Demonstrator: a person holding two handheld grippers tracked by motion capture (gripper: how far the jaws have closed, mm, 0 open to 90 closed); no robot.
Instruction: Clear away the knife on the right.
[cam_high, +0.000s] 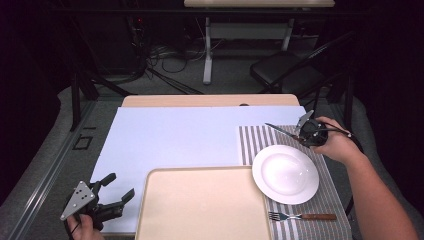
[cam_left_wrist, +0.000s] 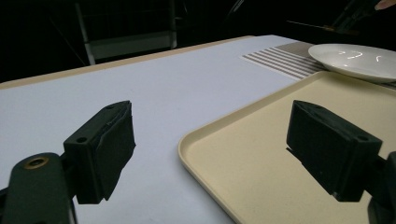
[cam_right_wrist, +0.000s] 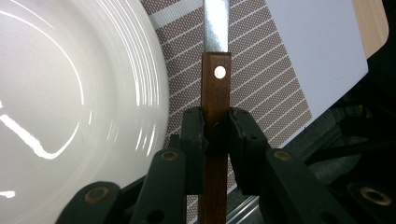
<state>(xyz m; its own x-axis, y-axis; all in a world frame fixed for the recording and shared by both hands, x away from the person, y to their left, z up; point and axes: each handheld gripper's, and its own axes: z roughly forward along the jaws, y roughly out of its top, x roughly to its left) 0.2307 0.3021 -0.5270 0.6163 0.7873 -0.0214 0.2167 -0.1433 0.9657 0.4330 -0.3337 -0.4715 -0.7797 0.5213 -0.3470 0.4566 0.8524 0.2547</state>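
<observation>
While the right claw (cam_high: 301, 131) holds a knife (cam_high: 280, 131) above the far right part of the surface, it looks to me like a place setting is being laid: the white plate (cam_high: 285, 174) sits on the striped placemat (cam_high: 327, 200), a fork (cam_high: 301, 216) with a wooden handle lies at the mat's near edge, and the knife is the piece not yet down. From above, its blade points left over the mat's far end, just beyond the plate. The right gripper view adds what the high view cannot: both jaws pinch the brown wooden handle (cam_right_wrist: 215, 130) from either side, a rivet showing, with the plate rim close on one side and bare mat under the blade. I would guess the next move calls for lowering the knife flat onto the mat beside the plate without clipping the rim. The left claw (cam_high: 116, 189) waits at the near left, jaws spread wide and holding nothing; its own view looks across the cream tray (cam_left_wrist: 261, 154) toward the plate
</observation>
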